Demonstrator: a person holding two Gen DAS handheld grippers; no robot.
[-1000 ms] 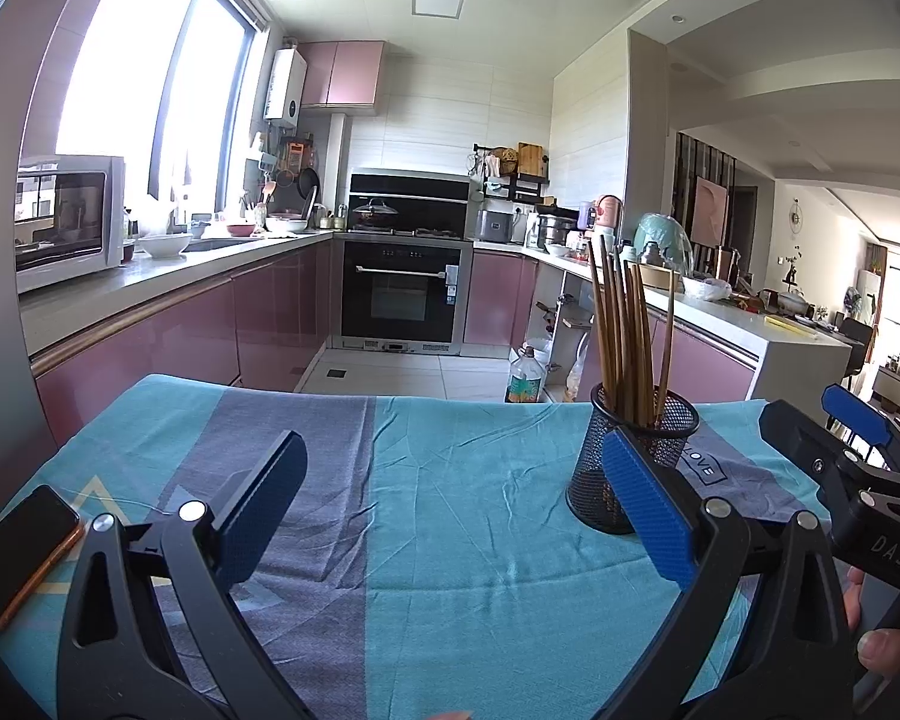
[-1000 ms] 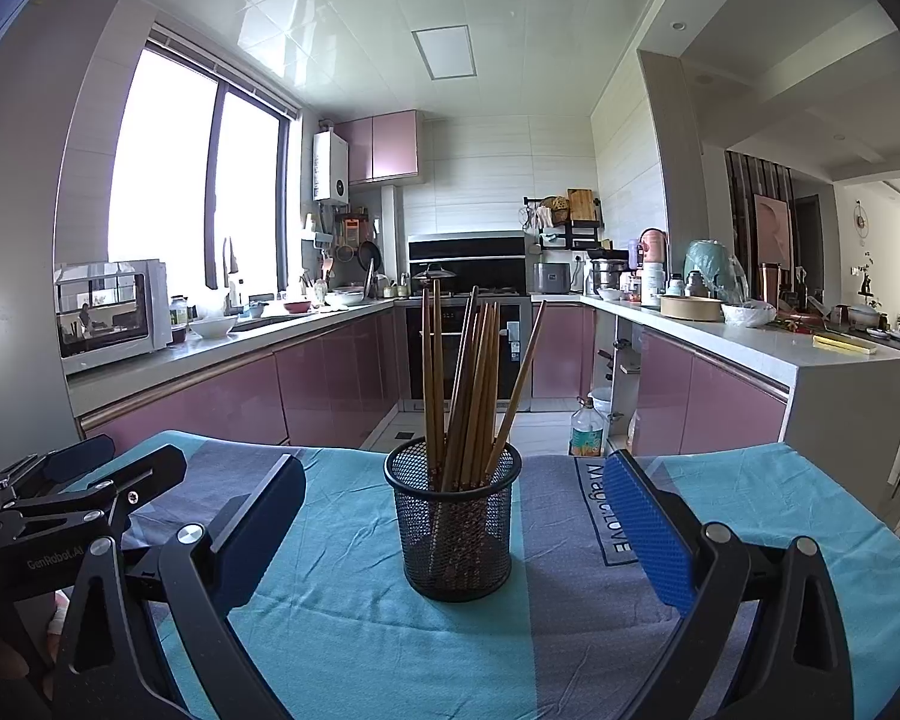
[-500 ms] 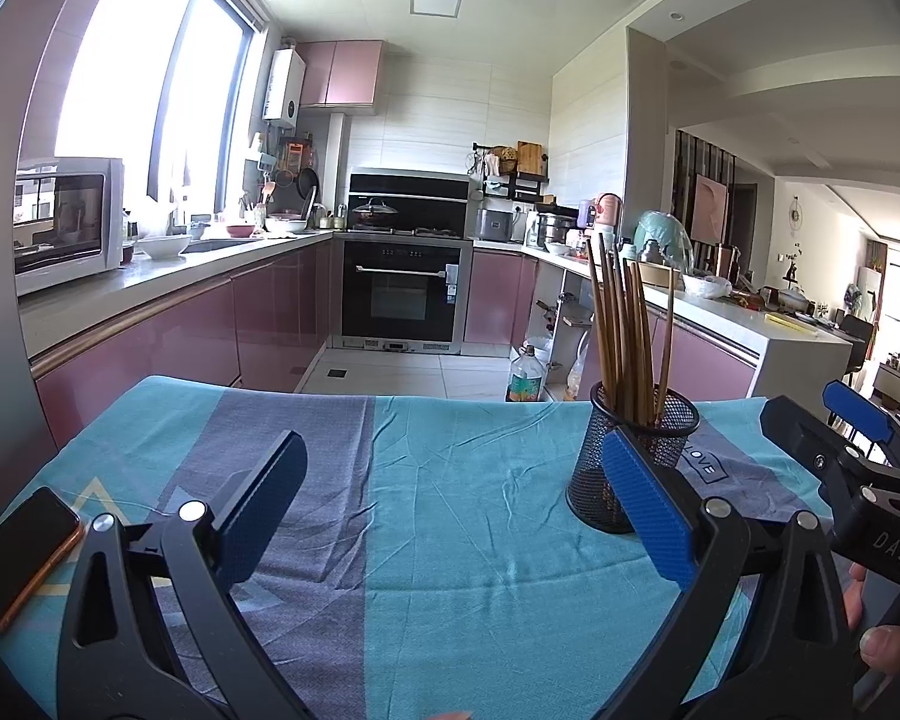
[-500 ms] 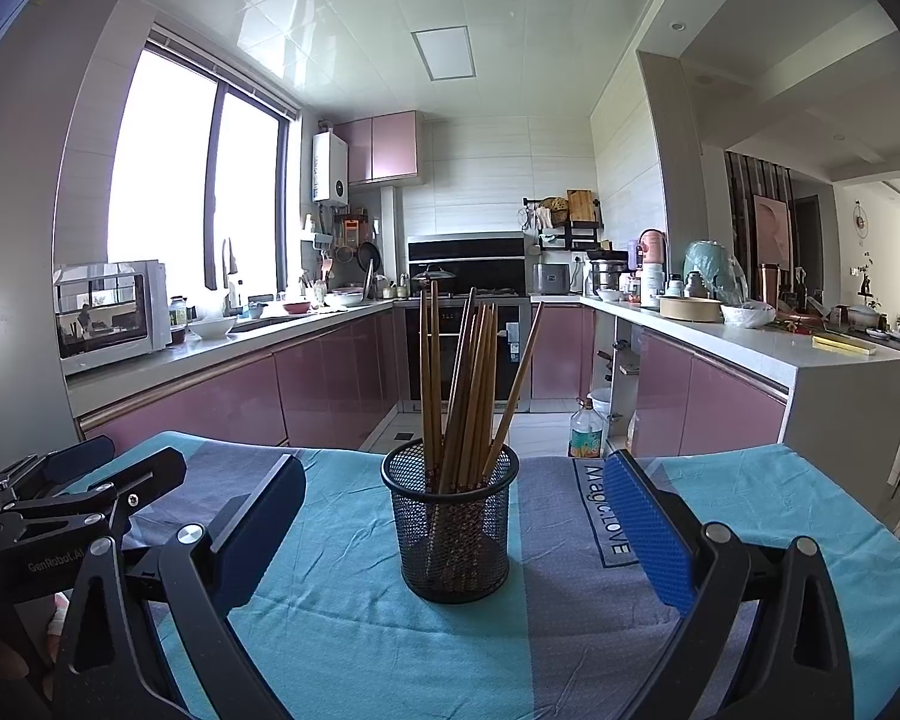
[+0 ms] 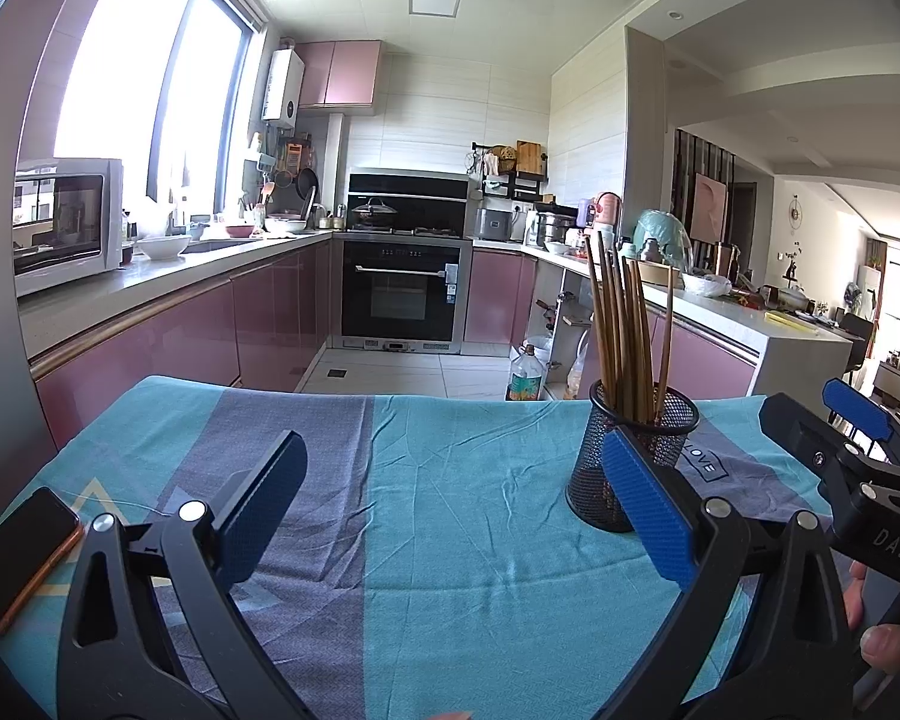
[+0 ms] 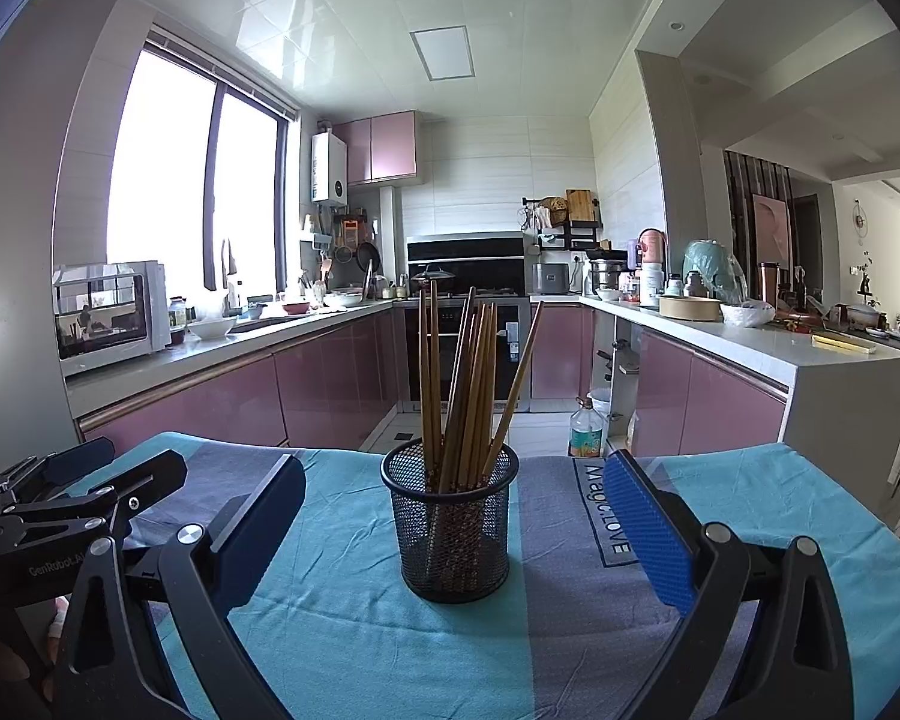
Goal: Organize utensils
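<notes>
— So, what has changed on the table?

— Almost nothing: the mesh holder point(image 6: 450, 531) of wooden chopsticks point(image 6: 463, 384) stays upright on the teal cloth point(image 6: 354, 630).

— And the tongs?

— The right gripper point(image 6: 450, 531) and left gripper point(image 5: 453, 504) both remain spread wide and empty. The utensils look already gathered, so the task seems finished.
</notes>
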